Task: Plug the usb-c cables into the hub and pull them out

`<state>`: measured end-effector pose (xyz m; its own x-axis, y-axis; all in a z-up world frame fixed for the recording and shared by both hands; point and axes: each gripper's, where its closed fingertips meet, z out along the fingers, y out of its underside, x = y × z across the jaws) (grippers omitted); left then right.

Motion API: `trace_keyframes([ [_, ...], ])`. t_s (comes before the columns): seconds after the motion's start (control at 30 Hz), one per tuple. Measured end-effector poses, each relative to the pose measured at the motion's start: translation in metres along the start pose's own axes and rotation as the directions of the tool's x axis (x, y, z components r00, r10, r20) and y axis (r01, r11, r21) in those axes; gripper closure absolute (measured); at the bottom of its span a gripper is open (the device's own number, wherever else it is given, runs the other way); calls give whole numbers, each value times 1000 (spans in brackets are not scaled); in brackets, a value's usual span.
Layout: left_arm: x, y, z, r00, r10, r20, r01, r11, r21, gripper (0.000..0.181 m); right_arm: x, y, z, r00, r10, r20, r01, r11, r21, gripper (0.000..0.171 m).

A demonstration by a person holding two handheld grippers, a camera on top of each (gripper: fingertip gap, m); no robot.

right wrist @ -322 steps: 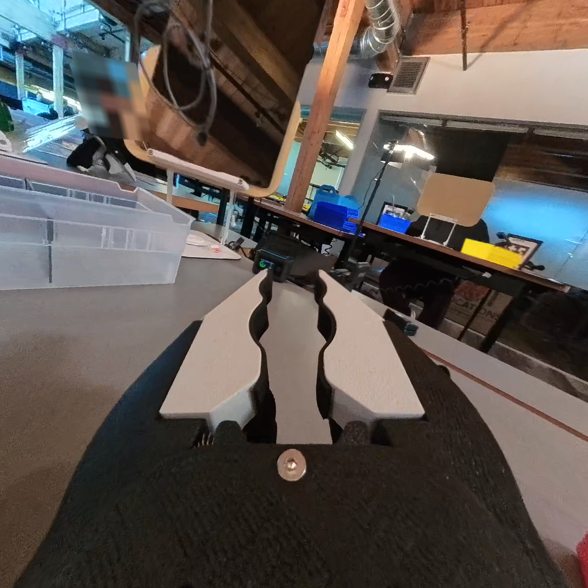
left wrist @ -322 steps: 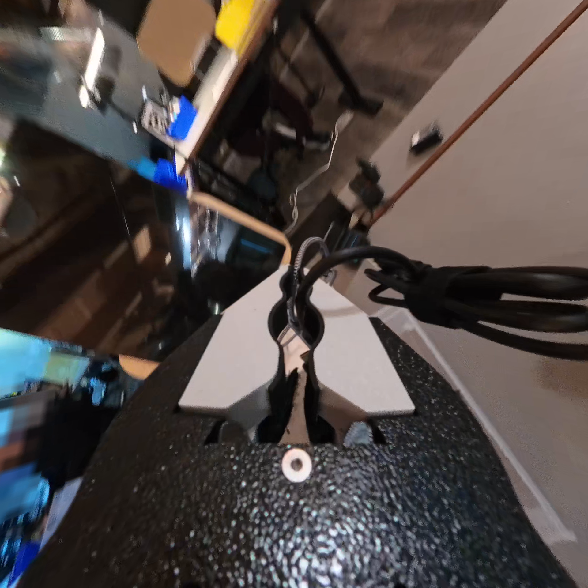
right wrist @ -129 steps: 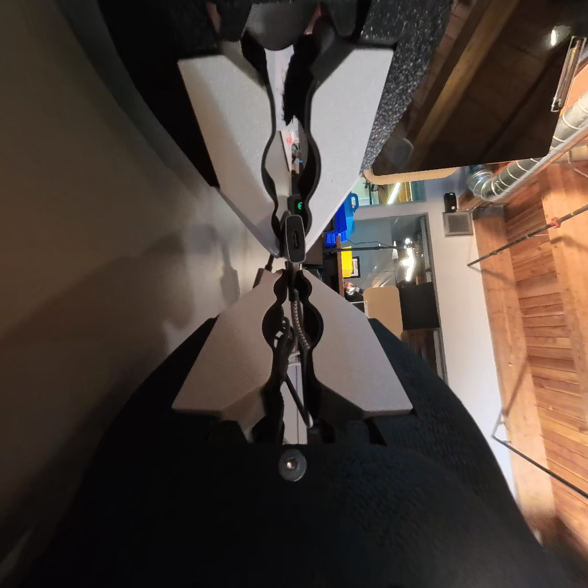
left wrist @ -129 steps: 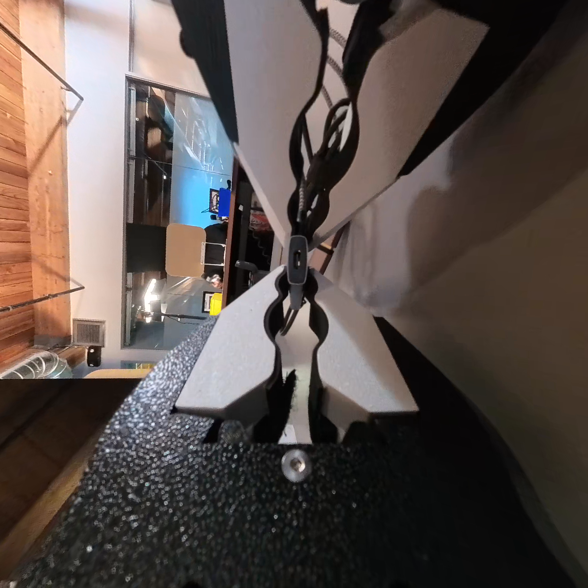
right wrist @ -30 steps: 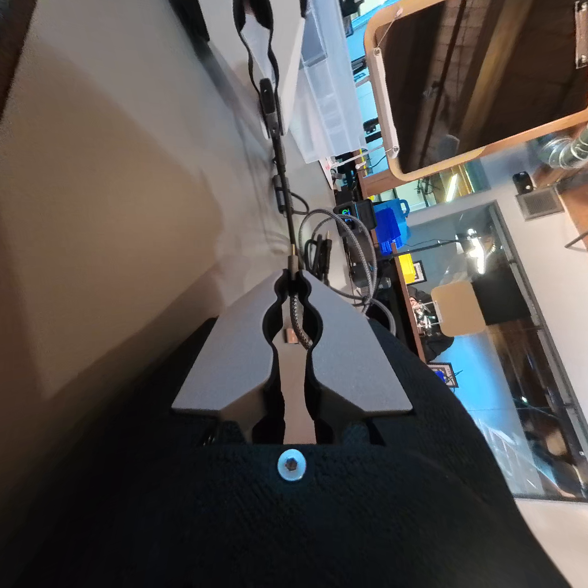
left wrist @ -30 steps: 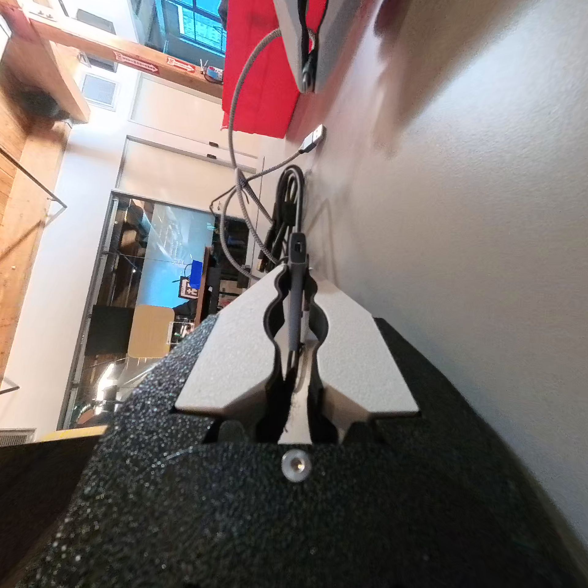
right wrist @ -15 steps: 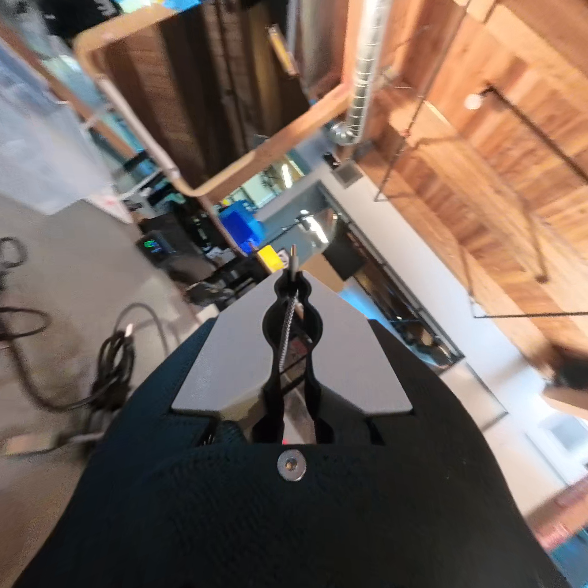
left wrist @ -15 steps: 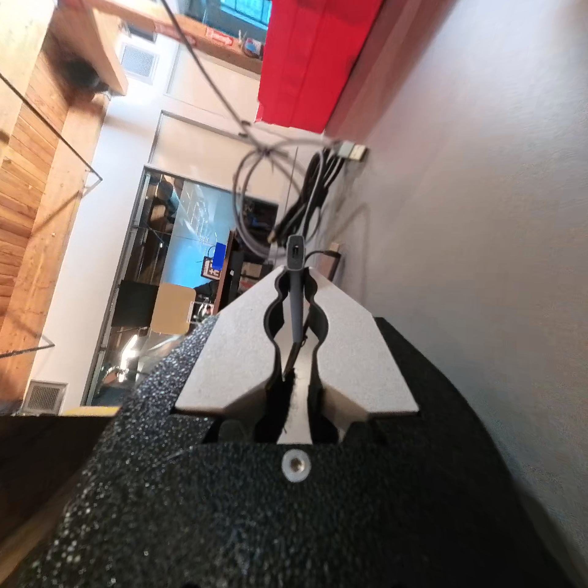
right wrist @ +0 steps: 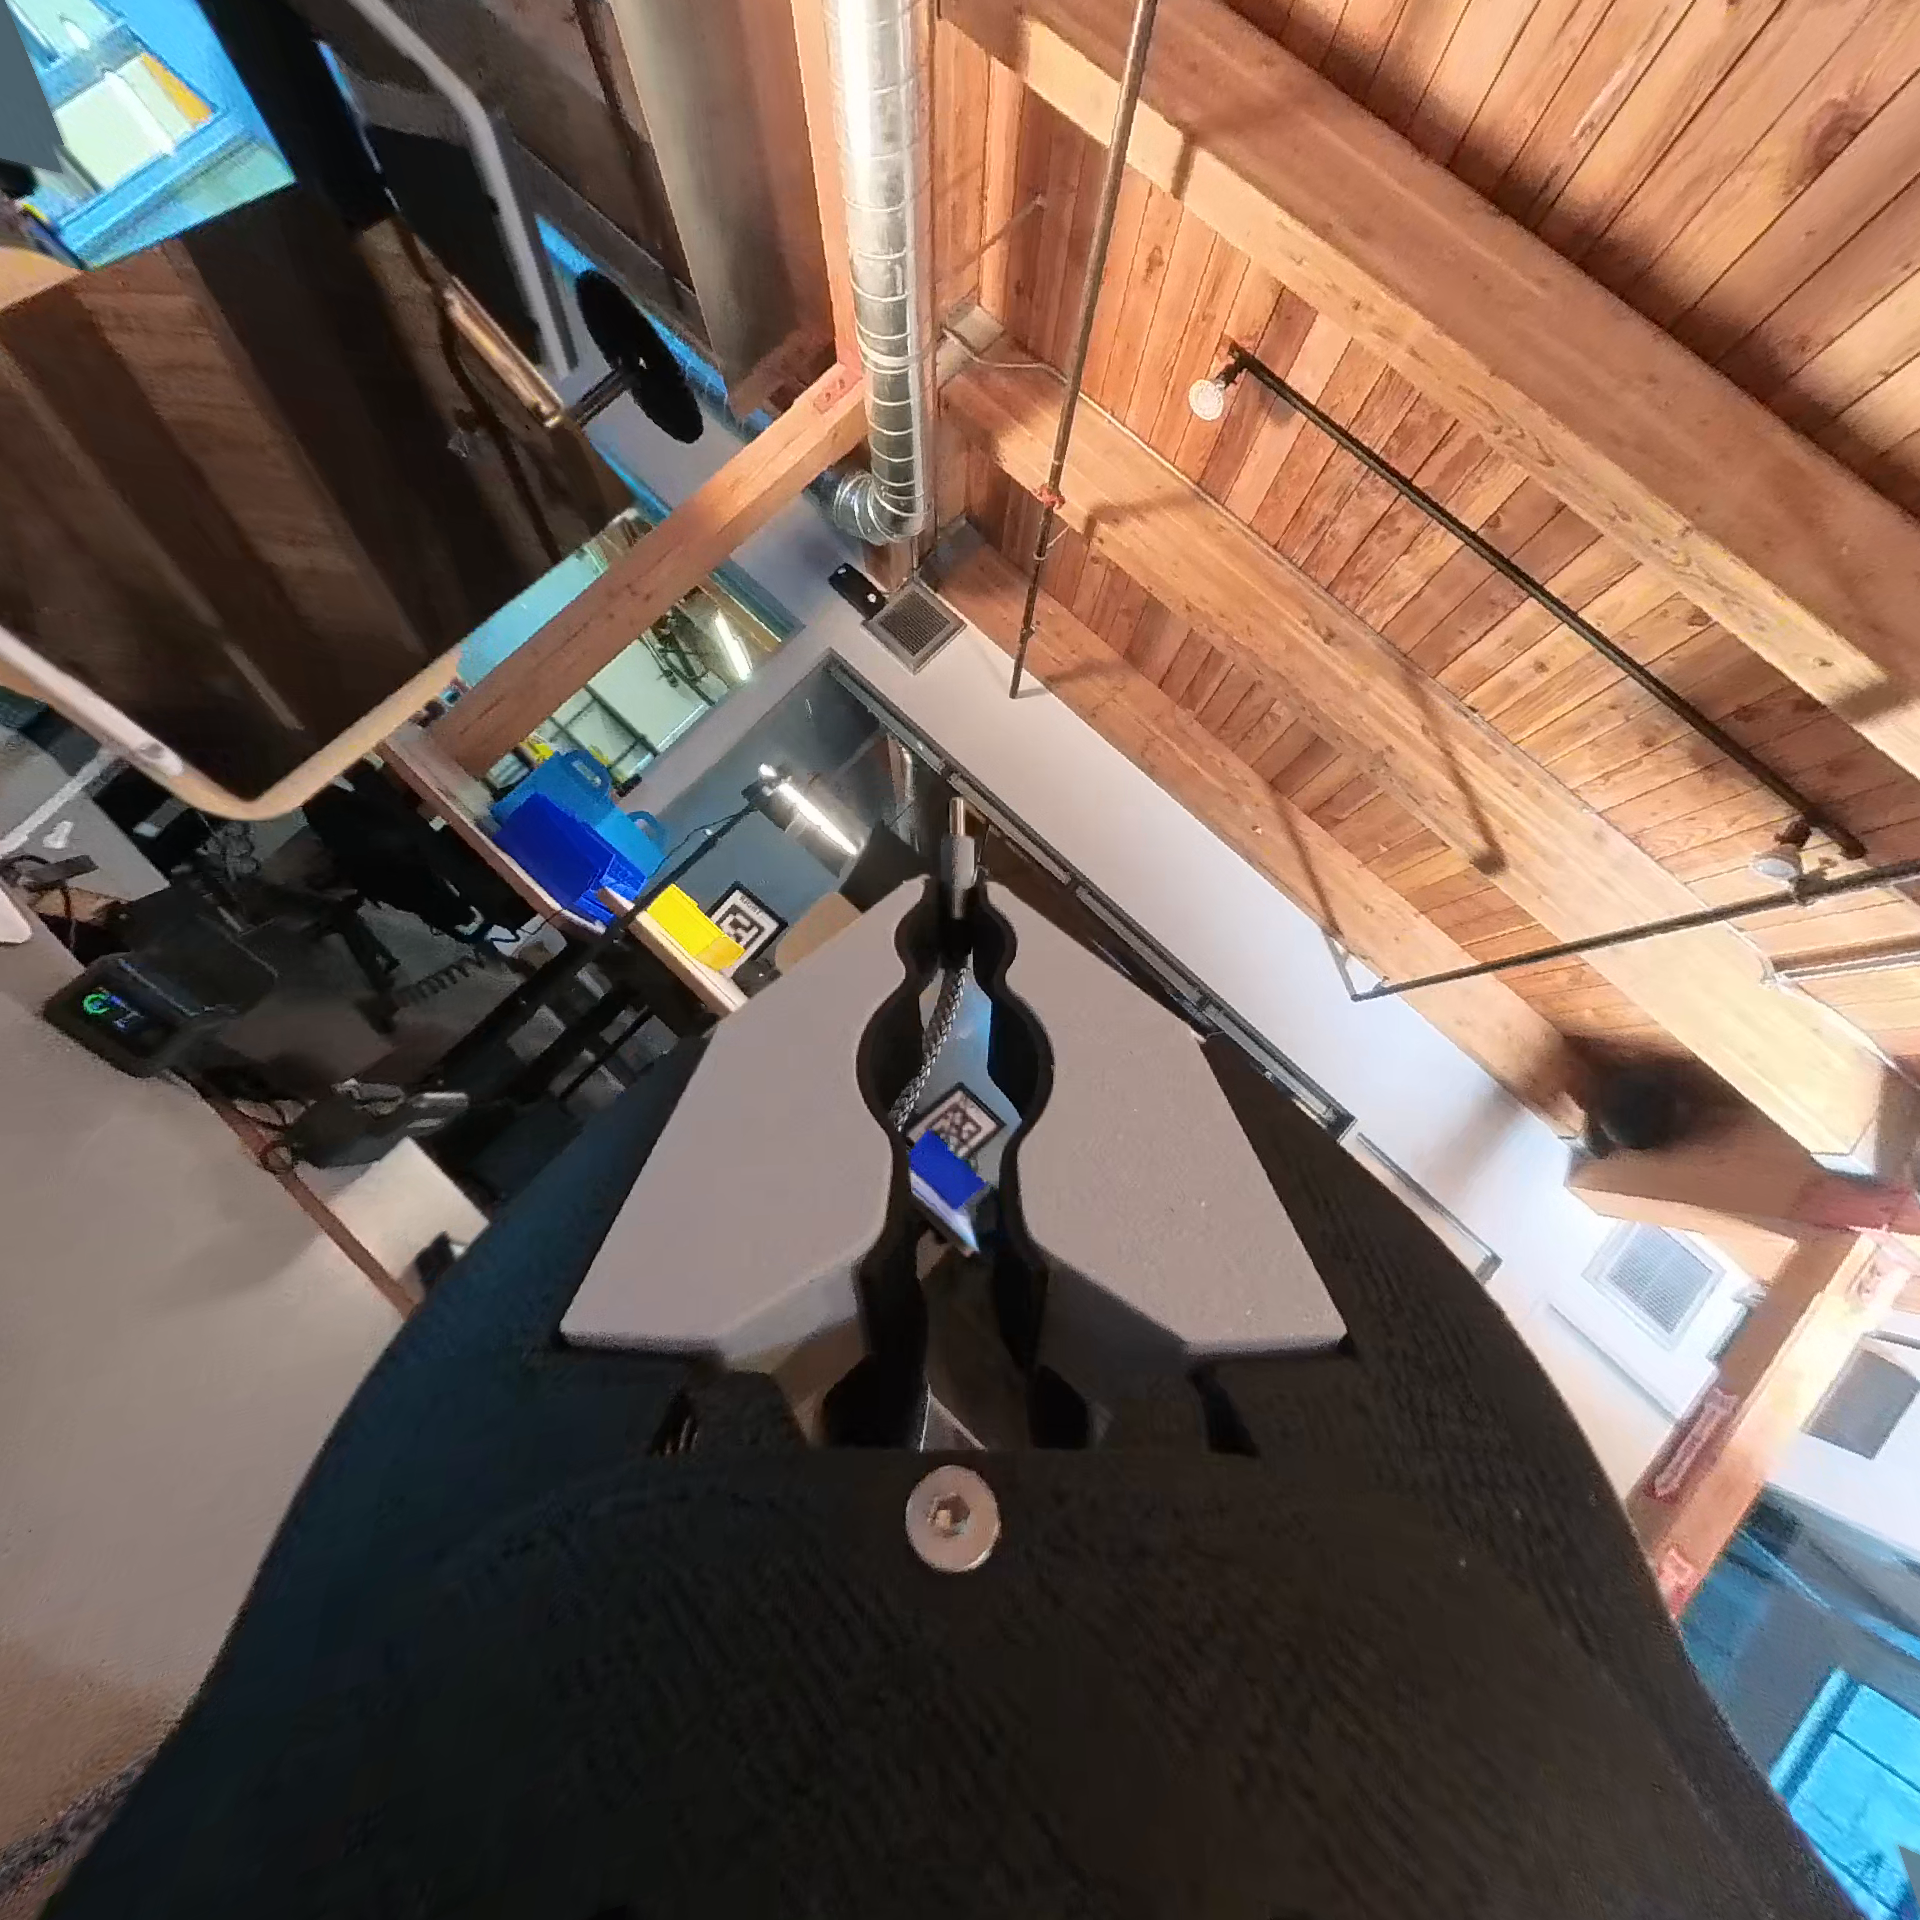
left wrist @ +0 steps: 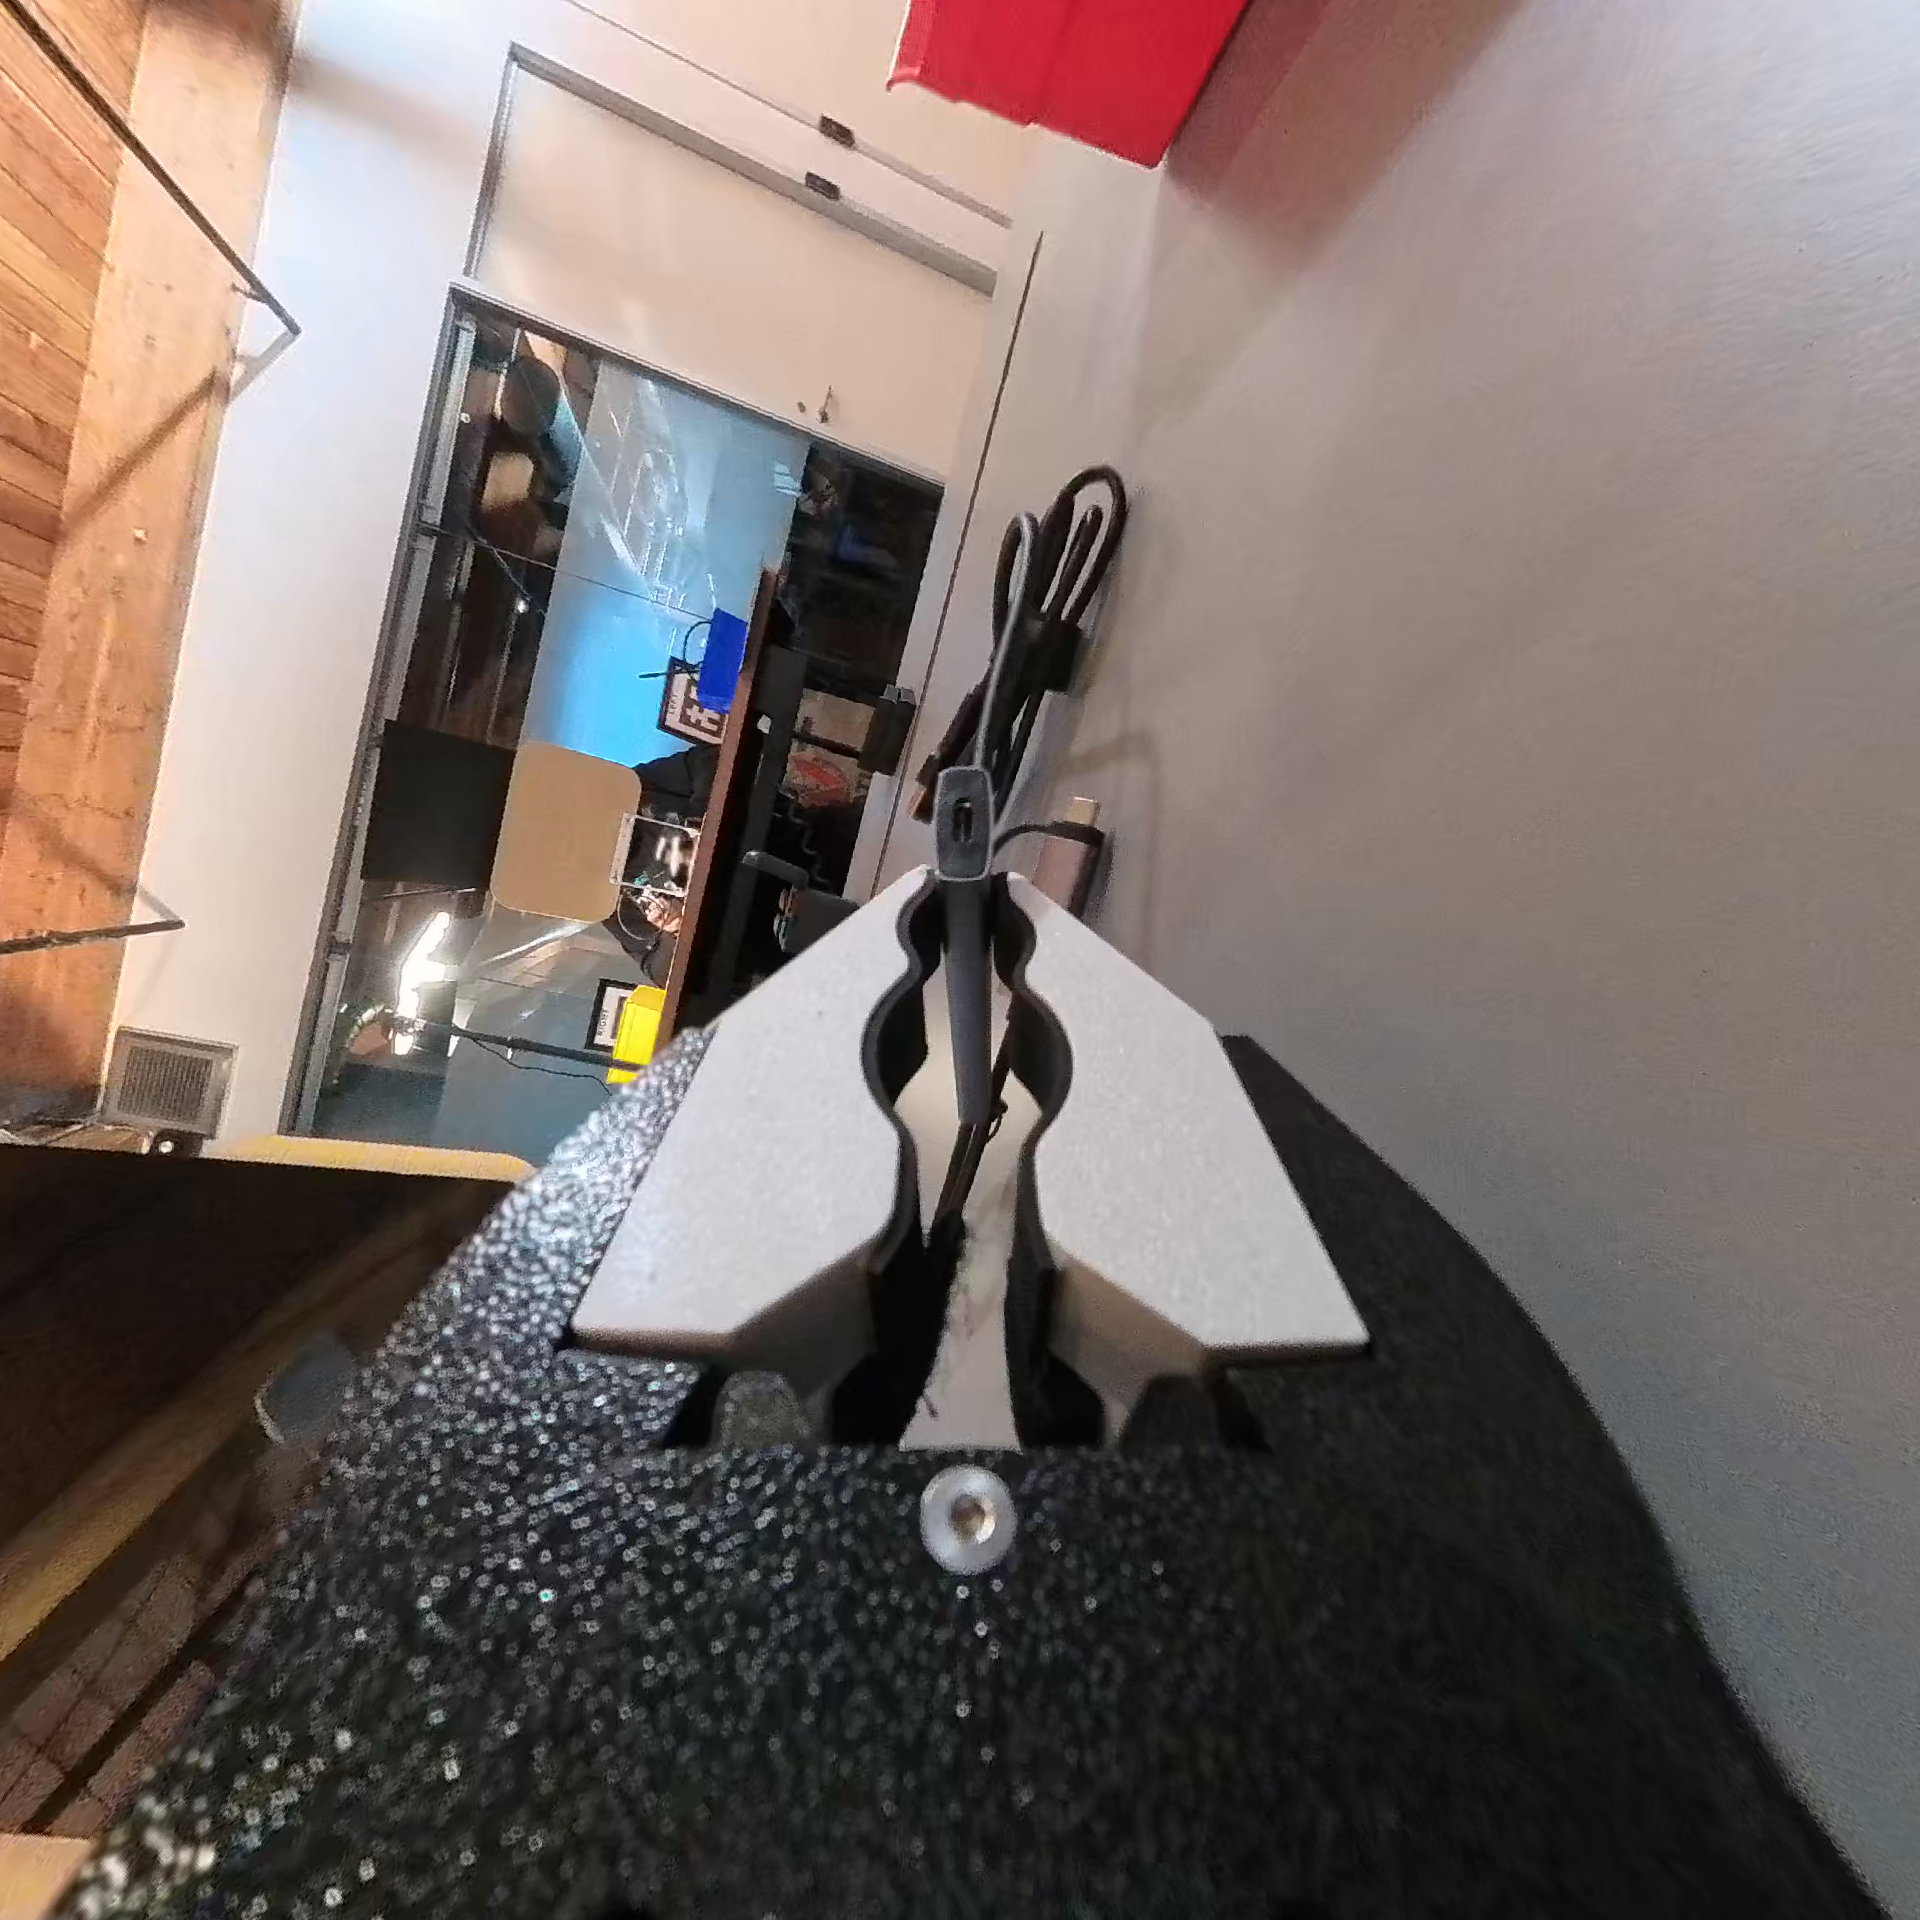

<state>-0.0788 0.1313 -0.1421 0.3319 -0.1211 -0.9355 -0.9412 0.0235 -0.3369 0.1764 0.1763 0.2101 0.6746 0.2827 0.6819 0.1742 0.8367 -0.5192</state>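
In the left wrist view, the left gripper [left wrist: 961, 883] was seen clamped on the hub [left wrist: 963, 831], a slim dark grey piece pinched edge-on between the pale fingers [left wrist: 769, 1122]. Its port end was left standing clear of the tips and facing forward, presumably so that a plug could be brought straight to it. A thin dark lead ran back from the hub between the jaws. The view was rolled sideways, so the grey tabletop [left wrist: 1558, 727] filled the right side like a wall. On it, beyond the hub, a coiled black cable [left wrist: 1060, 582] lay bundled, with a small silver-ended connector [left wrist: 1075, 842] just beside it. Further off, a glass-fronted room, a pale wall and a red panel [left wrist: 1049, 62] were visible.

In the right wrist view, the right gripper [right wrist: 961, 899] was found closed on the usb-c cable [right wrist: 930, 1049], gripped just behind its metal plug [right wrist: 958, 847]. The plug was left protruding past the fingertips, a hold that would suit pushing it into a port. The braided cord trailed back through the gap between the jaws. The gripper was aimed upward, away from the table, so plug and hub were judged unmated and well apart. A wooden plank ceiling, a silver duct [right wrist: 883, 270], blue bins [right wrist: 571, 821] on a far bench and a strip of grey tabletop [right wrist: 135, 1247] were shown.
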Motion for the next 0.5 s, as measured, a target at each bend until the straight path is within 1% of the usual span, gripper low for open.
trace_keyframes([
  [0.13, 2, -1, 0, 1000, 7, -7, -7, 1000, 10, 174, 49, -11, 10, 999, -39, 9, 39, 998, -41, 168],
  [0.23, 3, -2, 0, 1000, 18, -13, -18, 1000, 19, 174, 80, -5, 13, 998, -69, 2, 69, 993, -99, 167],
  [0.37, 8, -4, 0, 998, 52, -28, -51, 998, 31, 174, 97, 16, 11, 1000, -31, 6, 31, 986, -167, 167],
  [0.5, 9, -4, 0, 998, 64, -27, -63, 997, 33, 174, 94, 55, 6, 1000, 11, 6, -10, 967, -253, 168],
])
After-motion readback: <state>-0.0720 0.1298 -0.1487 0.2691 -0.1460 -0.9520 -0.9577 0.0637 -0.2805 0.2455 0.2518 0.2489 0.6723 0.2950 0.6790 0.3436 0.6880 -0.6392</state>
